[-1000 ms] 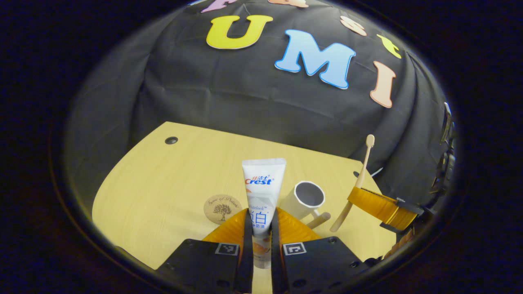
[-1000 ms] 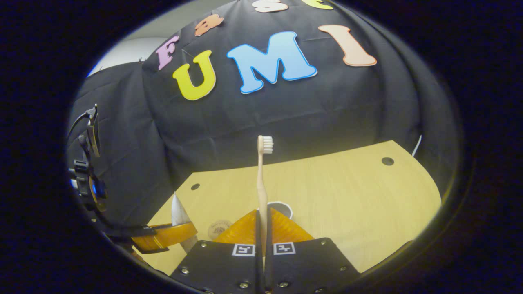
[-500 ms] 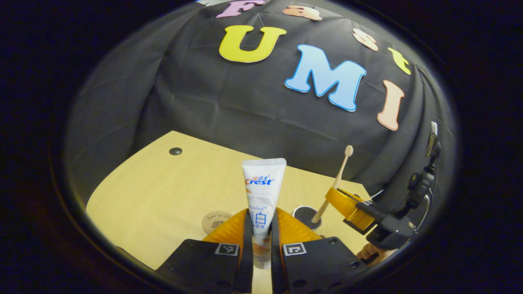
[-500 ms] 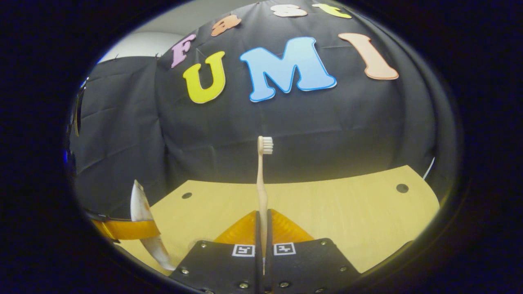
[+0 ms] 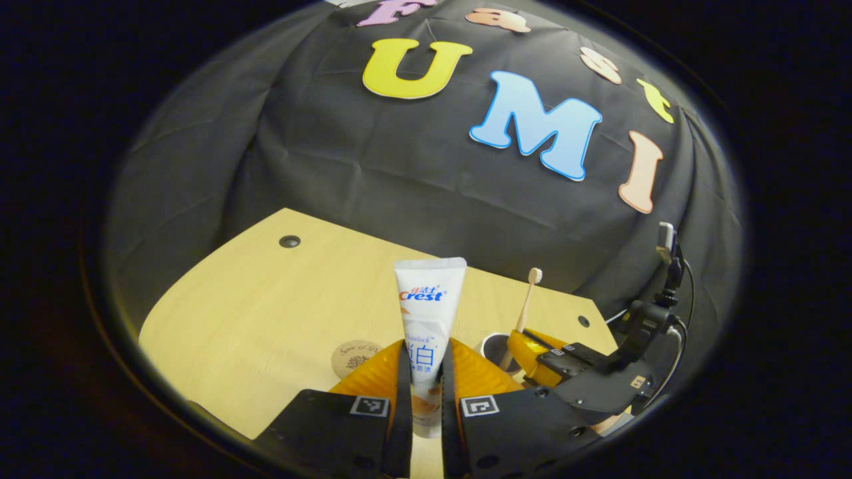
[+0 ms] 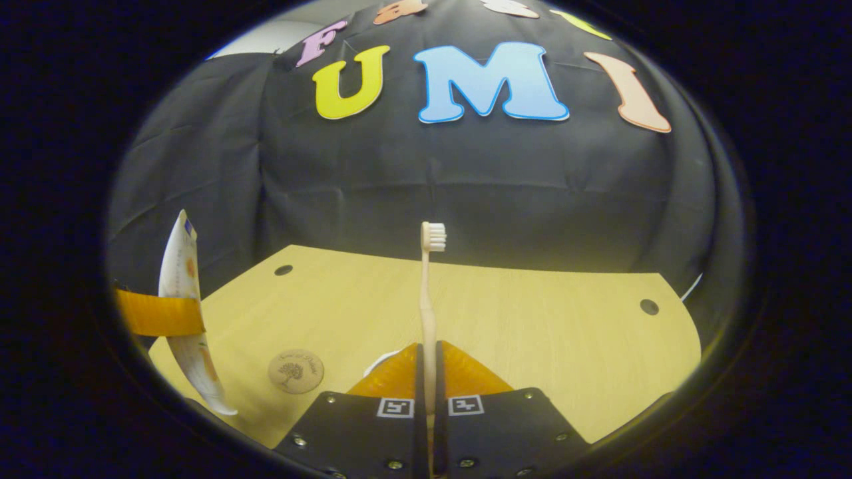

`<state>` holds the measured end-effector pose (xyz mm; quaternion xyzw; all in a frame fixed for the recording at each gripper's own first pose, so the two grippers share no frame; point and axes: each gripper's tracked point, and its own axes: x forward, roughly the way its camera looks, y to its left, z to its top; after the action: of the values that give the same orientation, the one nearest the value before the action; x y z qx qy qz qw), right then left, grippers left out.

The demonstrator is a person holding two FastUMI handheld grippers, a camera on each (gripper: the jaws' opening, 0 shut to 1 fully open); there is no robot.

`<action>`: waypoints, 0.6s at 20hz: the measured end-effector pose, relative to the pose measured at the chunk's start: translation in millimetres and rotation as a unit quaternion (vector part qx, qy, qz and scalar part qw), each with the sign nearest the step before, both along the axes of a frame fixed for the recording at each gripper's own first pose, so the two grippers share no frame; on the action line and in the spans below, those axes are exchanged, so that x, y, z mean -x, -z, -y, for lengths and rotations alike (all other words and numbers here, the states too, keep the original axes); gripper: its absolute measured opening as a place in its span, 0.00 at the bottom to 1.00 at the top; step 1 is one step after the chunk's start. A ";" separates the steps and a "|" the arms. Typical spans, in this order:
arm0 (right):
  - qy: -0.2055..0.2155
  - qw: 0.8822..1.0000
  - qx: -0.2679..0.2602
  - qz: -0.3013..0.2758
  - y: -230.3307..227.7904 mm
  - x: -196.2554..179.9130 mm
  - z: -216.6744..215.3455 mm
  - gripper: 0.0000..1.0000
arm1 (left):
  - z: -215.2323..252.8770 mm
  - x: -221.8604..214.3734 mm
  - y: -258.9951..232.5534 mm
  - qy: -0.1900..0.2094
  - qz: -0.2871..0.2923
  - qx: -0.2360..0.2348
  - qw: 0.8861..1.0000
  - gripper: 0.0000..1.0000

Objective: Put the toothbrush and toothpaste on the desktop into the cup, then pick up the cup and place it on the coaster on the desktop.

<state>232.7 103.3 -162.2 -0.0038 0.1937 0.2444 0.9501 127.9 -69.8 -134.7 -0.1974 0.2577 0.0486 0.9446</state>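
Note:
My left gripper [image 5: 425, 347] is shut on a white toothpaste tube [image 5: 427, 299], held upright above the wooden desktop [image 5: 266, 299]. To its right, the white cup [image 5: 491, 344] is mostly hidden behind my fingers. My right gripper [image 5: 529, 349] hangs just over it, shut on a beige toothbrush [image 5: 526, 299] with the bristles up and the handle's lower end at the cup's mouth. In the right gripper view the toothbrush [image 6: 429, 293] rises from my right gripper [image 6: 429, 352], and a sliver of the cup's rim [image 6: 383, 362] shows beside it. The toothpaste [image 6: 183, 313] hangs at the left.
A round wooden coaster [image 5: 351, 358] lies on the desktop left of the cup, also seen as the coaster [image 6: 296, 371] in the right gripper view. Small dark holes [image 6: 649, 307] mark the desktop's far corners. Black cloth walls the far side.
The right gripper has carried the toothbrush down and closer over the cup, standing it more upright. The left gripper has kept the toothpaste raised and barely moved.

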 end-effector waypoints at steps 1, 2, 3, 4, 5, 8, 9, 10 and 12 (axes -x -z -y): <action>0.000 1.000 0.001 -0.004 0.5 1.8 1.4 0.04 | 0.2 -0.8 0.7 0.002 -0.002 0.003 1.000 0.25; 0.000 1.000 0.001 -0.006 -0.3 2.1 2.2 0.05 | 0.1 -0.2 0.5 0.002 -0.002 0.005 1.000 0.25; -0.001 1.000 0.000 -0.007 0.9 4.7 3.7 0.06 | 0.8 -0.4 1.1 0.003 -0.002 0.007 1.000 0.25; -0.002 1.000 0.000 -0.008 0.3 5.9 4.6 0.10 | 0.7 -0.5 1.1 0.003 -0.002 0.008 1.000 0.25; -0.003 1.000 -0.001 -0.010 -0.5 6.7 4.9 0.10 | 0.8 -0.9 2.7 0.002 -0.003 0.009 1.000 0.25; 0.003 1.000 -0.001 -0.012 -5.8 14.1 13.5 0.34 | 3.5 -2.3 6.6 0.005 -0.004 0.020 1.000 0.25; 0.007 1.000 -0.003 -0.012 -8.1 16.6 18.0 0.41 | 5.3 -2.8 8.7 0.007 -0.003 0.024 1.000 0.25; 0.011 1.000 -0.009 -0.012 -10.8 20.0 22.2 0.52 | 7.2 -4.6 9.4 0.008 -0.001 0.029 1.000 0.25; 0.021 1.000 -0.017 -0.012 -19.5 29.2 35.6 0.74 | 18.0 -16.4 9.9 0.019 0.002 0.042 0.999 0.25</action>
<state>203.5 67.6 -142.8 0.0191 0.2008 0.2277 0.9526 144.3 -87.8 -144.6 -0.2322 0.2613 0.0198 0.9367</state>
